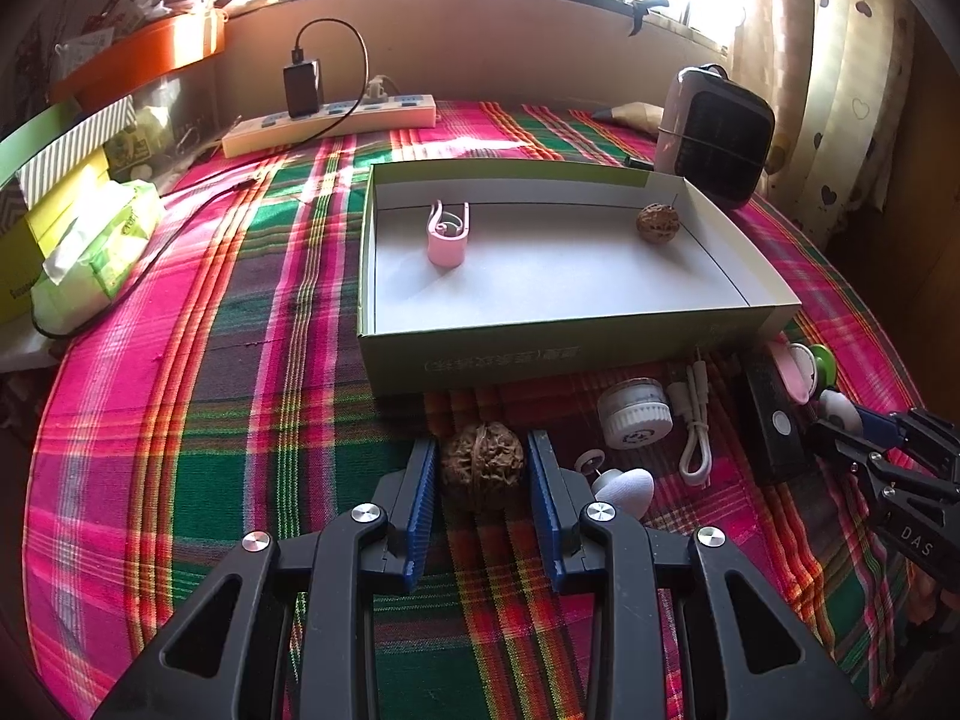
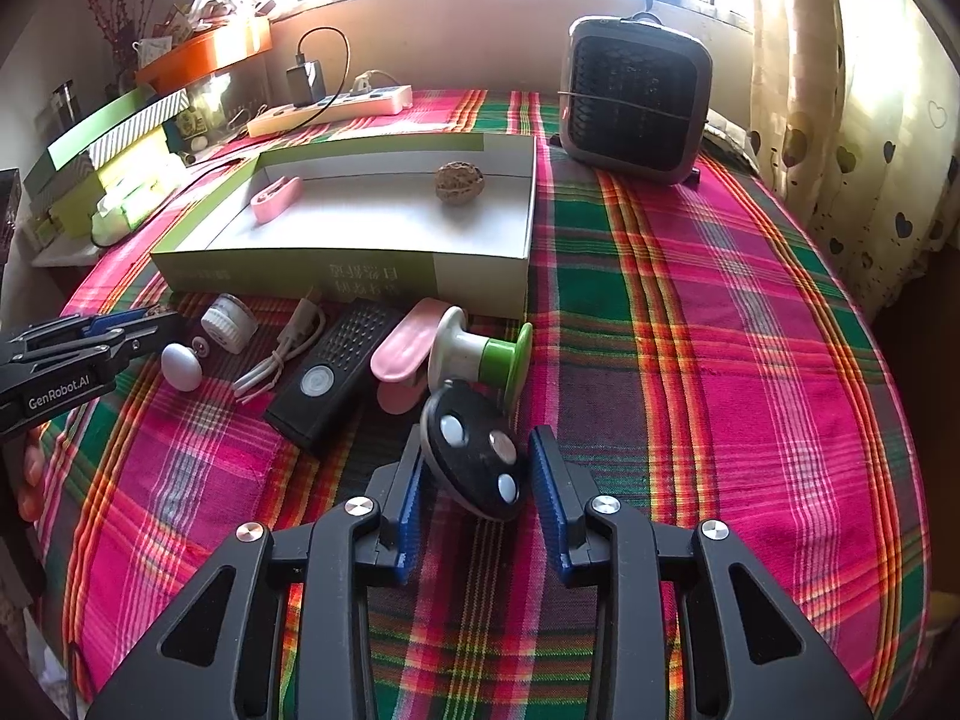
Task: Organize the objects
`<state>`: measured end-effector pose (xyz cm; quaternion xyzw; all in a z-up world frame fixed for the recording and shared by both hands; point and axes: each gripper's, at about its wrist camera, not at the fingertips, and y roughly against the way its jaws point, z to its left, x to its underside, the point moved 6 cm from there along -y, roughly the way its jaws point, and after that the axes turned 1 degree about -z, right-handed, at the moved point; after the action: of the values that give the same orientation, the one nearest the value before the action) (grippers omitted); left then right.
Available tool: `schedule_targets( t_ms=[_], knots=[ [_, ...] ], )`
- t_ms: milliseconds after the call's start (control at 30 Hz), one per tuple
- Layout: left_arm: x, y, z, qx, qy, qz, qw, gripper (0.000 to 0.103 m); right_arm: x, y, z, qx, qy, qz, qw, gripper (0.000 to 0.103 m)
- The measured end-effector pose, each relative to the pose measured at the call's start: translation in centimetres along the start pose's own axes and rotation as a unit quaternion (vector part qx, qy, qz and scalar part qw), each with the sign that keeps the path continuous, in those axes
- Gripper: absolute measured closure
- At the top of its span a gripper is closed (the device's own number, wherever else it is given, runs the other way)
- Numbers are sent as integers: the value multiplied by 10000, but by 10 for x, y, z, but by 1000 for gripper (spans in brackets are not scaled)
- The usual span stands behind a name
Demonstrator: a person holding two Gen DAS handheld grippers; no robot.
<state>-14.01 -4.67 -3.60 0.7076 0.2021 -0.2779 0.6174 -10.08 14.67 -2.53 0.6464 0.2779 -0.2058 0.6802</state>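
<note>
Left wrist view: my left gripper (image 1: 483, 468) brackets a walnut (image 1: 483, 463) that rests on the plaid cloth (image 1: 240, 420). Its left pad touches the shell; a thin gap shows on the right, so I cannot tell whether the nut is gripped.

Right wrist view: my right gripper (image 2: 474, 468) straddles a black disc with three pale studs (image 2: 474, 459), which lies tilted between the fingers. The left pad meets its rim, the right pad stands just beside it, so I cannot tell whether it is clamped.

Beyond both tools stands the open cardboard box (image 1: 558, 354), holding a pink clip (image 1: 446, 234) near its far left corner and a second walnut (image 1: 658, 223) near its far right corner.

Between box and grippers lie a white jar (image 2: 228, 321), a white cable (image 2: 282, 354), a black remote (image 2: 336, 375), a pink clip outside the box (image 2: 399, 354) and a white-and-green knob (image 2: 480, 354), all near one another.
</note>
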Motion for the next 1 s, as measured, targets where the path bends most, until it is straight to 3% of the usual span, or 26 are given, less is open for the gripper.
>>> schedule_targets(
  t_ms=[1000],
  knots=[
    [1, 4, -4, 18, -28, -65, 10000, 75, -2, 6, 2, -104, -21, -195, 9998, 74]
  ],
)
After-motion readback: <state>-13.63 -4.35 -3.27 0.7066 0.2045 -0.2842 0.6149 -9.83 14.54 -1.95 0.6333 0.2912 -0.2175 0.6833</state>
